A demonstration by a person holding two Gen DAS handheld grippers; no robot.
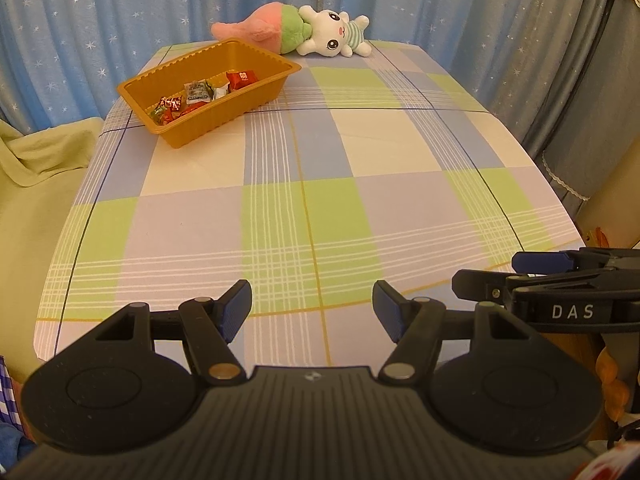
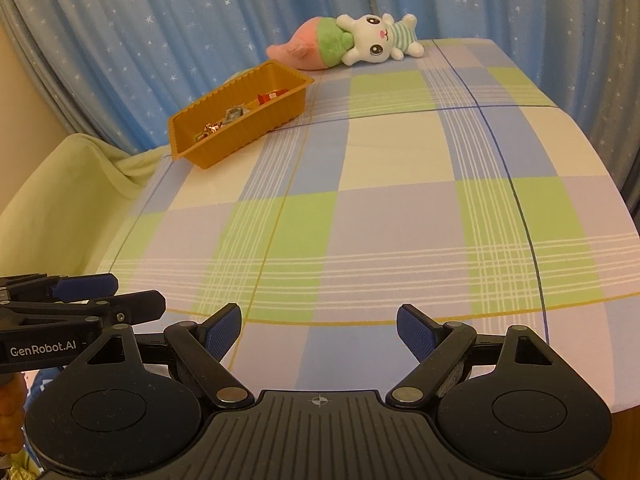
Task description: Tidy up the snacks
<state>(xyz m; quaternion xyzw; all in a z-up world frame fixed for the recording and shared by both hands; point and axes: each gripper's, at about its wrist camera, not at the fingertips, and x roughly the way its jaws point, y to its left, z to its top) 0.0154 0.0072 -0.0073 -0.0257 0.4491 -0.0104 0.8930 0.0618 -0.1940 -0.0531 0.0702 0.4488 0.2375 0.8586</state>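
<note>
- Black plastic left gripper (image 1: 312,310) w/ blue pads: jaws spread wide, nothing between; hangs over near edge of checked green/blue/cream tablecloth (image 1: 392,208).
- Black plastic right gripper (image 2: 319,333), same build: jaws also wide apart, holding nothing; just beside the left one.
- Orange rectangular plastic tray (image 1: 168,84), far ahead & left of both grippers, holds small wrapped snacks (image 1: 198,94).
- Pink/green/white plush toy (image 1: 312,32) lies beyond tray, at table's far edge by blue star curtain (image 1: 100,20).

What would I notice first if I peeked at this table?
Probably the white bunny plush lying at the far edge beside a pink and green plush. Next, the orange tray at the far left, with wrapped snacks inside. Both grippers, left and right, are open and empty.
</note>
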